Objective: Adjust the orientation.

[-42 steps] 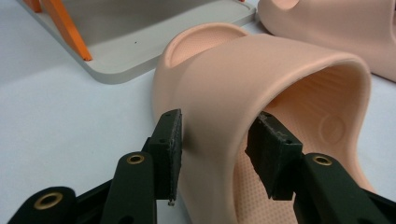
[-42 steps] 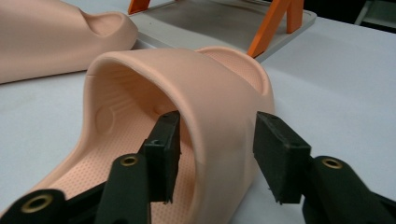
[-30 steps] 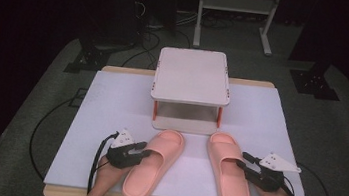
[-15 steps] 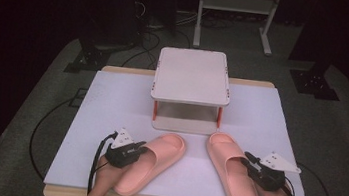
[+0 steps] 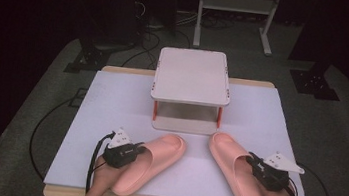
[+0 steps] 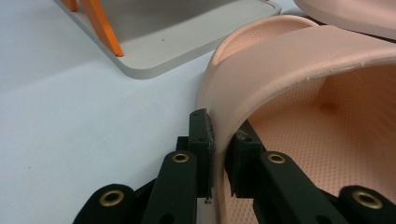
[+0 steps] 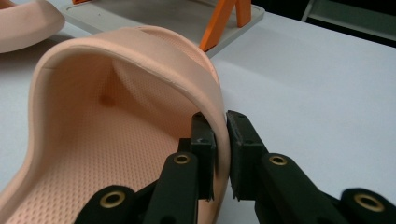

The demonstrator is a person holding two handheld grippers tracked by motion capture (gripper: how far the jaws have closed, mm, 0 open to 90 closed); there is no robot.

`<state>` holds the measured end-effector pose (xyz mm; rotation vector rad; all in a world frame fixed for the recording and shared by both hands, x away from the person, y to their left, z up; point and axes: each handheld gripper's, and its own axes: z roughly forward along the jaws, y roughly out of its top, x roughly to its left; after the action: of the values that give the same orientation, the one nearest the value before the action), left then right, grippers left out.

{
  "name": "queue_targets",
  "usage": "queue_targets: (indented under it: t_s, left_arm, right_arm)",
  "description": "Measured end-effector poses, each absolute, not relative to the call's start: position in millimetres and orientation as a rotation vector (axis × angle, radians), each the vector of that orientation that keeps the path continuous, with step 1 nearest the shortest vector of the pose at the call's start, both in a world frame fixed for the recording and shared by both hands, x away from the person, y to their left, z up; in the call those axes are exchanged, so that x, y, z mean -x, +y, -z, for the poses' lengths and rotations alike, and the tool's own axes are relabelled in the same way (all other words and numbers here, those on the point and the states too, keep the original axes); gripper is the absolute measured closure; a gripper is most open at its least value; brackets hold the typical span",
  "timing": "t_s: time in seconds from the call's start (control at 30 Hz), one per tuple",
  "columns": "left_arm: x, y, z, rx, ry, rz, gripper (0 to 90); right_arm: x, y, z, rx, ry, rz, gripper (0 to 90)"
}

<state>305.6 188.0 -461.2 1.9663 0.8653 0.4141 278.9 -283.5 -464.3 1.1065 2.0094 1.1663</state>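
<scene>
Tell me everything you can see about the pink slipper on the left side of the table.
The left slipper is a salmon-pink slide of soft, foam-like material, with a wide strap over an open toe and a finely dotted footbed. It lies sole-down on the white table cover, toe angled toward the small grey two-level shelf and toward the other slipper. The left tool has just closed and pinches the strap's outer edge, one jaw inside, one outside.

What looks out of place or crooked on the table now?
The two slippers are not parallel: the left slipper and the right slipper splay, toes converging toward the small shelf. Each tongs pinches a strap edge: left tongs, right tongs. Nothing looks damaged.
</scene>
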Motion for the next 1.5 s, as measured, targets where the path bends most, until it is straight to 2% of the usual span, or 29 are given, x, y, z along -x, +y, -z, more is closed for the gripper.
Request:
queue_targets:
  t_s: [0.47,1.5]
  left_arm:
    - [-307.1,202.3,449.6,-1.905,0.875,-0.4,81.7]
    - [-304.7,225.8,370.0,-1.844,0.796,-0.446,81.6]
  right_arm:
    - [-271.0,-284.3,451.9,-1.125,1.995,-1.224,82.5]
    - [-263.1,-285.2,374.5,-1.014,2.023,-1.387,82.8]
